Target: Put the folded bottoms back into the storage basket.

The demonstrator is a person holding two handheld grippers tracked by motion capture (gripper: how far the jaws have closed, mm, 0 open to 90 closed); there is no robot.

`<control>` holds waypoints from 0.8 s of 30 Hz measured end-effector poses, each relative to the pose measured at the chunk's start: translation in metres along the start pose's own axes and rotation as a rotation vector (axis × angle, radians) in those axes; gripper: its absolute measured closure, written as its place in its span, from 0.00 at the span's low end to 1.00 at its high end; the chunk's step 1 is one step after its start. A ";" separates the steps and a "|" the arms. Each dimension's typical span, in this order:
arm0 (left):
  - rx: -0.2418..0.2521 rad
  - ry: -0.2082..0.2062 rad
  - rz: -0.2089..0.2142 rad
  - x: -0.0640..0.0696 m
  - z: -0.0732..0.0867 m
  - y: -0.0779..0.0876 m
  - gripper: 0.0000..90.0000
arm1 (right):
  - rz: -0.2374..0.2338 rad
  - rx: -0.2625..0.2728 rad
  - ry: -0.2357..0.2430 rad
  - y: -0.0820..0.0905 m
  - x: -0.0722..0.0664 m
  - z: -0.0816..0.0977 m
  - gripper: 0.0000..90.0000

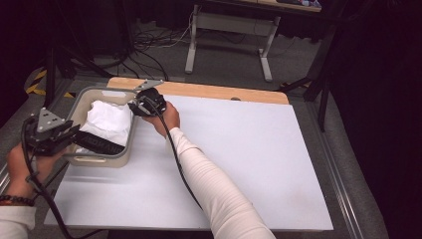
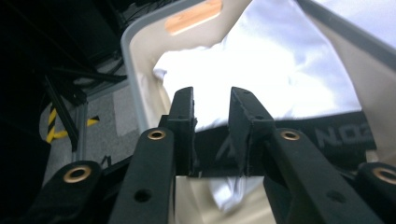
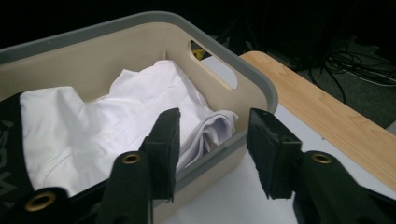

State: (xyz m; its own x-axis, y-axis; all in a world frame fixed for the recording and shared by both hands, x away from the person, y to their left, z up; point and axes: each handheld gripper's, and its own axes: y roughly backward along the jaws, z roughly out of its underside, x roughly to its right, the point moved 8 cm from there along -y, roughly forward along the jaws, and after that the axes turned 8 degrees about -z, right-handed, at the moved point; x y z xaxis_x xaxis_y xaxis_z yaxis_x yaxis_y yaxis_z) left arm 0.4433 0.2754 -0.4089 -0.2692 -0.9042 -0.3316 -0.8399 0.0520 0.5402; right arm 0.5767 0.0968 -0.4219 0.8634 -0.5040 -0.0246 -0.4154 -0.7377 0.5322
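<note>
Looked down and forward from above at the table (image 1: pixel 259 164). Rode close on each gripper, aimed into the basket (image 2: pixel 140 60) from opposite sides; shared the white cloth (image 3: pixel 116 116).

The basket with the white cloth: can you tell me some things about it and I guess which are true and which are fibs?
1. The basket stands at the left end of the table. True.
2. The white cloth hangs over the table's edge. False: it lies inside the basket.
3. A black band with letters runs along the cloth. True.
4. The right hand-held gripper is squeezing the cloth. False: its jaws stand open astride the basket's rim.
5. The basket is red. False: it is beige with a grey rim.
</note>
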 end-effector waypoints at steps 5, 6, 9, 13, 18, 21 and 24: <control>-0.015 -0.086 0.042 0.013 -0.016 -0.020 0.91 | 0.021 0.028 0.039 0.025 -0.001 0.003 0.52; -0.025 -0.099 0.058 0.016 -0.019 -0.026 0.94 | 0.029 0.035 0.050 0.031 -0.002 0.005 0.50; -0.062 -0.126 0.066 0.021 -0.021 -0.039 0.99 | 0.031 0.061 0.059 0.047 -0.006 0.012 0.48; -0.110 -0.155 0.101 0.027 -0.025 -0.057 0.99 | 0.015 0.080 0.081 0.068 -0.019 0.023 0.46; -0.169 -0.181 0.159 0.031 -0.026 -0.073 0.99 | -0.009 0.104 0.111 0.097 -0.038 0.041 0.44; -0.215 -0.202 0.180 0.034 -0.023 -0.082 0.99 | -0.006 0.084 0.154 0.111 -0.047 0.055 0.42; -0.239 -0.196 0.204 0.040 -0.020 -0.089 0.99 | -0.005 0.068 0.172 0.127 -0.054 0.074 0.40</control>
State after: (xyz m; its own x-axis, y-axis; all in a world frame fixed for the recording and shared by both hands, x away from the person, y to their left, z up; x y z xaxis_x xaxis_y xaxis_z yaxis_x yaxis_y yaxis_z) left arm 0.5167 0.2264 -0.4550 -0.5246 -0.7859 -0.3272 -0.6317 0.1017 0.7685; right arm 0.4561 -0.0028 -0.4156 0.8993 -0.4201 0.1215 -0.4244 -0.7714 0.4741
